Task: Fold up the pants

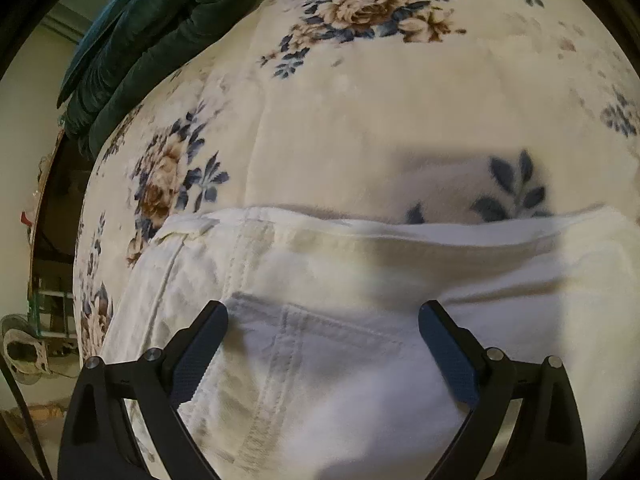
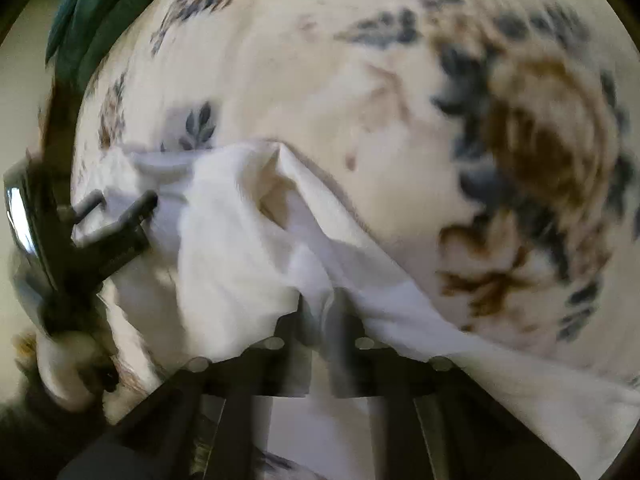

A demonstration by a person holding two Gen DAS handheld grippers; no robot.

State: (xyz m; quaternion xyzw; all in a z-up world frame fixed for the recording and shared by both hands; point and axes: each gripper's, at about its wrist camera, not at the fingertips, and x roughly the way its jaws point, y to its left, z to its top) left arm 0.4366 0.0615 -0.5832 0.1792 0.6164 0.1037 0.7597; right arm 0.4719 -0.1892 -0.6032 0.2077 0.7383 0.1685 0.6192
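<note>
White pants (image 1: pixel 340 320) lie on a cream floral blanket (image 1: pixel 360 100). In the left wrist view my left gripper (image 1: pixel 323 322) is open, its fingers wide apart just above the waistband and back pocket, holding nothing. In the right wrist view my right gripper (image 2: pixel 318 312) is shut on a bunched fold of the white pants (image 2: pixel 240 232) and lifts it off the blanket; the view is blurred. The left gripper (image 2: pixel 116 204) also shows at the left of the right wrist view, open over the pants.
A dark green velvet cushion or quilt (image 1: pixel 160 28) lies at the far left on the blanket. The bed's left edge drops to a floor with clutter (image 1: pixel 36 340). The floral blanket (image 2: pixel 520 160) stretches to the right.
</note>
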